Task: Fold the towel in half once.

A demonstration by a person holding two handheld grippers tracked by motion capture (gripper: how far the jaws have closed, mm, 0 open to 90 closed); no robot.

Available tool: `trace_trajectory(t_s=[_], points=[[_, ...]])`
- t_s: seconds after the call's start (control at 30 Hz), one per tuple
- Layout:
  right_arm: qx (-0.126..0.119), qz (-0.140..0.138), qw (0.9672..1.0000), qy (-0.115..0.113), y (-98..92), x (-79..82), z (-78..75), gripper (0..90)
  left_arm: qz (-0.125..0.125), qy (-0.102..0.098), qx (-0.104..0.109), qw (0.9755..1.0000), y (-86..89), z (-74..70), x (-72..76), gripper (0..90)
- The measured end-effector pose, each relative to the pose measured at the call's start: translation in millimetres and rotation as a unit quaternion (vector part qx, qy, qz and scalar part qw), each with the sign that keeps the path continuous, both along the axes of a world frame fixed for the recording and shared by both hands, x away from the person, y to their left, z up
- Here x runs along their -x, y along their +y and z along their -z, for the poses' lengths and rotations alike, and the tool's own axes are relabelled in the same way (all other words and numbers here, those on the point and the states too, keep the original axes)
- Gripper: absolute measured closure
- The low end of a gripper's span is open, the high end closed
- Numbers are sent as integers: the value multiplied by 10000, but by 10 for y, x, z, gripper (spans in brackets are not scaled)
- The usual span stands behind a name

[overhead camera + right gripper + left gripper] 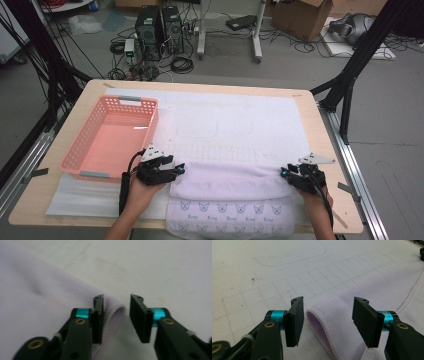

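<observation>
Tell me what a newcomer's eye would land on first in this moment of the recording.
First the pale lilac towel, folded over at the near edge of the table, with a row of small printed faces along its front. A black gripper sits at each end of its fold: the left gripper and the right gripper, each with jaws open astride a hemmed corner. Then the empty pink basket at the table's left.

Soft matt lilac cloth towel (230, 182) (stitched hem) beside a glossy pink plastic basket (107, 137).
</observation>
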State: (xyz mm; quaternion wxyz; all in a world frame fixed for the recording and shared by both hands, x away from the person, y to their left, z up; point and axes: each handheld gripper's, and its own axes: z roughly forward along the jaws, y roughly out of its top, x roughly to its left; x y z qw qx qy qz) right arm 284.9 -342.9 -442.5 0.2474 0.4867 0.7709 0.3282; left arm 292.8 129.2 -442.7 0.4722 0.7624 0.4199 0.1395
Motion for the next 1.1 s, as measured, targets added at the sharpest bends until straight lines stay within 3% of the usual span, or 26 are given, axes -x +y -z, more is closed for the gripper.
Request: trace_trajectory(t_s=[0.03, 0.1, 0.2, 0.3, 0.47, 0.6, 0.67, 0.73, 0.87, 0.9, 0.93, 0.97, 1.1], points=[[3, 153, 9999, -76, -15, -26, -7, 698, -16, 8, 5, 10000, -3, 5, -1, 429], [-314, 218, 9993, -34, -45, -57, 1, 671, -13, 43, -32, 10000, 1, 12, -2, 426], [-602, 41, 9982, -52, -64, 2, -20, 611, -45, 106, -97, 9999, 11, 32, -4, 422], [-897, -185, 9958, 81, -103, 86, -49, 555, -59, 222, -184, 9996, 10, 64, -4, 417], [-825, -540, 9941, 459, -55, 202, 33, 520, -6, 320, -238, 9992, -3, 91, -3, 417], [-766, -595, 9943, 433, -34, 221, 42, 552, 87, 317, -263, 9991, -29, 93, 8, 469], [-714, -583, 9948, 424, -24, 221, 42, 579, 177, 258, -400, 9987, -69, 91, 26, 490], [-696, -546, 9951, 452, -26, 216, 40, 610, 150, 203, -521, 9983, -85, 89, 34, 538], [-635, -620, 9949, 484, -36, 201, 29, 709, 73, 210, -517, 9984, -88, 88, 35, 648], [-655, -685, 9942, 501, -33, 200, 27, 769, 163, 250, -443, 9986, -92, 90, 36, 691], [-675, -753, 9936, 507, -20, 204, 29, 804, 294, 308, -367, 9984, -107, 95, 39, 791], [-609, -775, 9941, 464, -7, 208, 28, 816, 276, 247, -440, 9983, -134, 92, 54, 836], [-666, -775, 9934, 523, -13, 200, 13, 848, 233, 411, -260, 9985, -108, 95, 28, 851]])
